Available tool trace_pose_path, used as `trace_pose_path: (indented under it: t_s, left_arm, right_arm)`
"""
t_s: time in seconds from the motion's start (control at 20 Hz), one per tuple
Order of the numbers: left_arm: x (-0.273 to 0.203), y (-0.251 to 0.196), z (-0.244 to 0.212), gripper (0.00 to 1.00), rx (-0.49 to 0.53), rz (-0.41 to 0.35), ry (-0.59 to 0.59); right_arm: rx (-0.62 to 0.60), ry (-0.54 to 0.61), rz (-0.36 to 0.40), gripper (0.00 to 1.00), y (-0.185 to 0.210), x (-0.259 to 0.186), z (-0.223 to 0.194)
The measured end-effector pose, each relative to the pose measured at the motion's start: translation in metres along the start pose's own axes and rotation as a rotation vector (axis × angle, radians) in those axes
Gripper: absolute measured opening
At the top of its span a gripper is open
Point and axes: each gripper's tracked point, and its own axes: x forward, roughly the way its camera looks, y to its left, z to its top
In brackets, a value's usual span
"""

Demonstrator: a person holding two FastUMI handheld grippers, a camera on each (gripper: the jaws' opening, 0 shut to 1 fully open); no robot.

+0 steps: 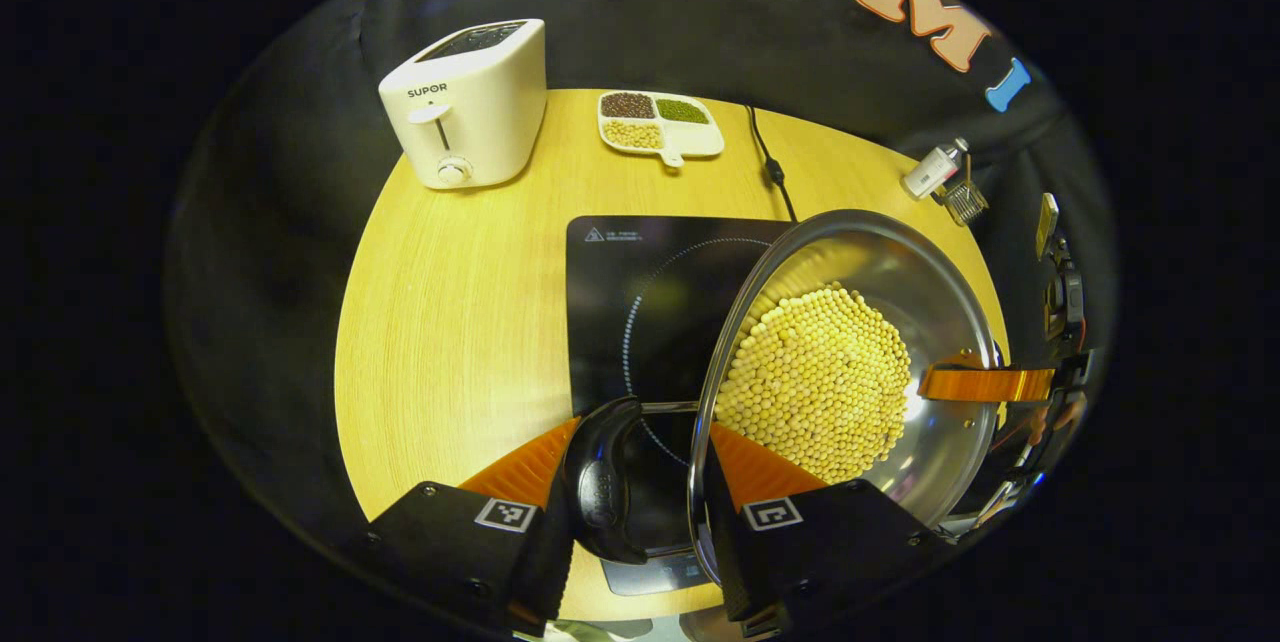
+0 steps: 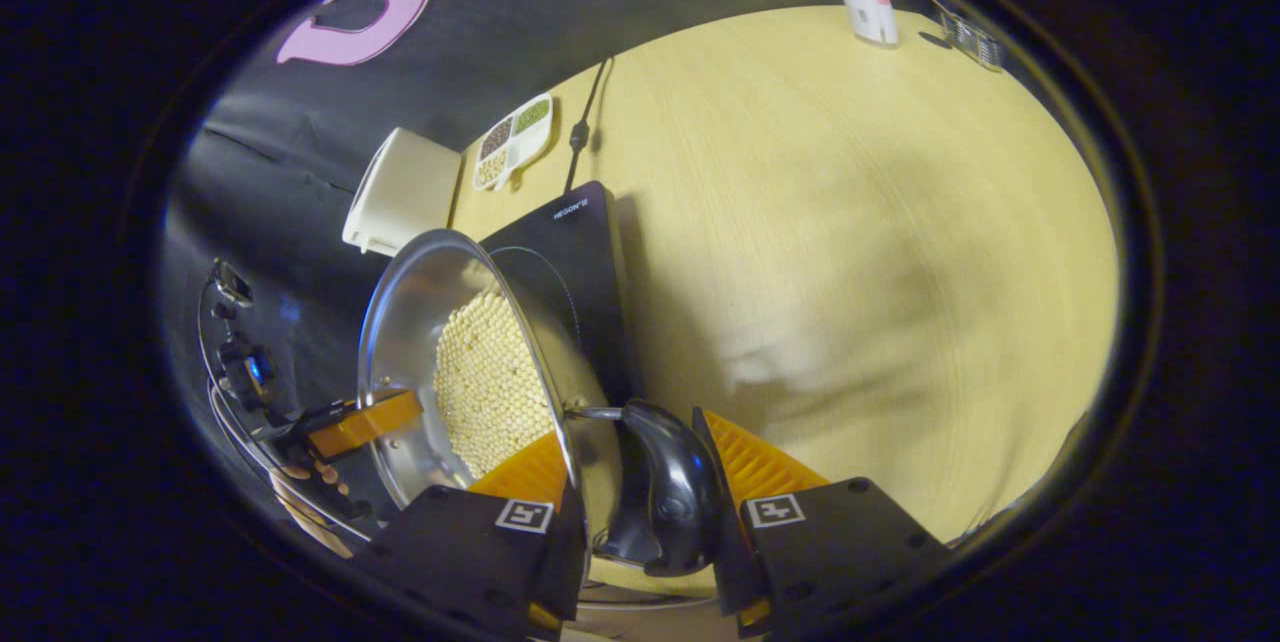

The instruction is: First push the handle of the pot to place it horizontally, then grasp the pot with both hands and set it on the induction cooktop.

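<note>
Your left gripper [image 1: 640,482] clamps one black side handle [image 1: 600,482] of the steel pot [image 1: 850,362] — fingers on either side of it. Your right gripper [image 2: 640,492] pinches the opposite handle [image 2: 665,487] the same way. The pot, loaded with soybeans [image 1: 815,382], hangs tilted over the black induction cooktop [image 1: 640,302] on the round wooden table [image 1: 450,322] — toaster [image 1: 465,102] and divided bean dish [image 1: 660,122] behind.

A mock kitchen in a booth: a round wooden table [image 1: 450,322] carries a cooktop [image 1: 620,282], with a toaster [image 1: 465,107] and bean dish [image 1: 660,127] at its far edge.
</note>
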Motion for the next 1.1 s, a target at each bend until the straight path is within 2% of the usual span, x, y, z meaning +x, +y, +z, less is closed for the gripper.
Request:
trace_pose_path:
  t_s: [0.15, 0.2, 0.25, 0.3, 0.45, 0.5, 0.55, 0.75, 0.8, 1.1]
  left_arm:
    - [0.007, 0.007, 0.007, 0.6, 0.01, 0.007, -0.018]
    - [0.008, 0.008, 0.01, 0.6, 0.015, 0.008, -0.024]
    - [0.011, 0.009, 0.013, 0.6, 0.016, 0.009, -0.033]
    - [0.013, 0.009, 0.015, 0.6, 0.017, 0.009, -0.037]
    - [0.017, 0.013, 0.017, 0.6, 0.013, 0.012, -0.051]
    - [0.018, 0.014, 0.018, 0.61, 0.011, 0.017, -0.054]
    - [0.018, 0.016, 0.018, 0.61, 0.013, 0.018, -0.059]
    - [0.021, 0.021, 0.016, 0.63, 0.004, 0.024, -0.066]
    - [0.02, 0.021, 0.017, 0.63, 0.004, 0.027, -0.068]
    - [0.02, 0.029, 0.024, 0.67, 0.013, 0.059, -0.094]
  right_arm:
    - [-0.003, -0.01, 0.009, 0.48, 0.001, 0.001, 0.003]
    - [-0.006, -0.014, 0.012, 0.55, 0.001, 0.002, 0.006]
    - [-0.009, -0.02, 0.015, 0.48, 0.002, 0.004, 0.008]
    - [-0.013, -0.026, 0.017, 0.55, 0.002, 0.007, 0.011]
    - [-0.021, -0.044, 0.025, 0.55, 0.004, 0.012, 0.016]
    - [-0.019, -0.053, 0.029, 0.48, 0.005, 0.012, 0.019]
    - [-0.025, -0.063, 0.032, 0.55, 0.005, 0.014, 0.021]
    - [-0.035, -0.087, 0.054, 0.55, 0.01, 0.016, 0.03]
    - [-0.04, -0.09, 0.056, 0.48, 0.012, 0.016, 0.032]
    - [-0.044, -0.088, 0.074, 0.49, 0.014, 0.014, 0.033]
